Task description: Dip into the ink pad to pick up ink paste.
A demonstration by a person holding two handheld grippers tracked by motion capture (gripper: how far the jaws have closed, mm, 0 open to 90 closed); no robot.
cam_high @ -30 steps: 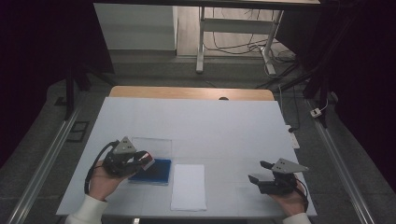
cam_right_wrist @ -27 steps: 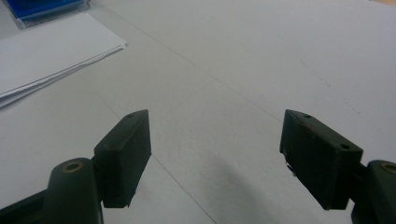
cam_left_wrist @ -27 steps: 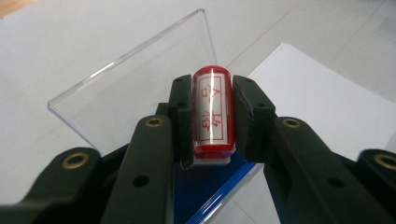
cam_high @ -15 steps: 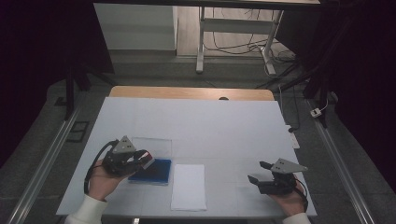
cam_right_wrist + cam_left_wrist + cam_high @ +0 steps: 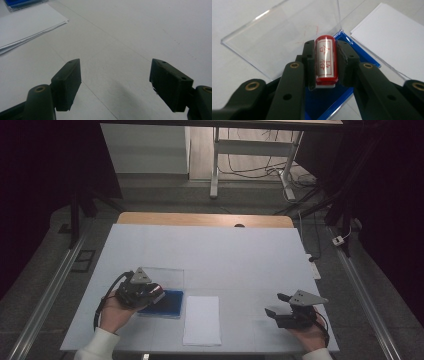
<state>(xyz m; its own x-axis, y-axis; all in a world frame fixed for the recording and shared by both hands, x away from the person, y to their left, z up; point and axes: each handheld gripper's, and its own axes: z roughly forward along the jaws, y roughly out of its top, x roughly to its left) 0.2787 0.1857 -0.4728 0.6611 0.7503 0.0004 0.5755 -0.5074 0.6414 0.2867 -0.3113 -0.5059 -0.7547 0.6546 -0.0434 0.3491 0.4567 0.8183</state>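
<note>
The red seal stamp (image 5: pixel 326 60) is clamped between the jaws of the left gripper (image 5: pixel 325 62), above the blue ink pad case (image 5: pixel 161 304) with its clear lid (image 5: pixel 284 32) open. Since a second ago almost nothing moves, so inking seems in progress. The right gripper (image 5: pixel 285 312) waits with jaws wide apart, beside the white paper (image 5: pixel 202 320) on the pale table (image 5: pixel 225 255); the room around is dark.

We're looking along our right gripper (image 5: pixel 115 82), jaws spread wide over bare white table (image 5: pixel 140 32). Up at ten o'clock lies a paper stack (image 5: pixel 25 22), a blue case (image 5: pixel 22 3) beyond it at eleven.
</note>
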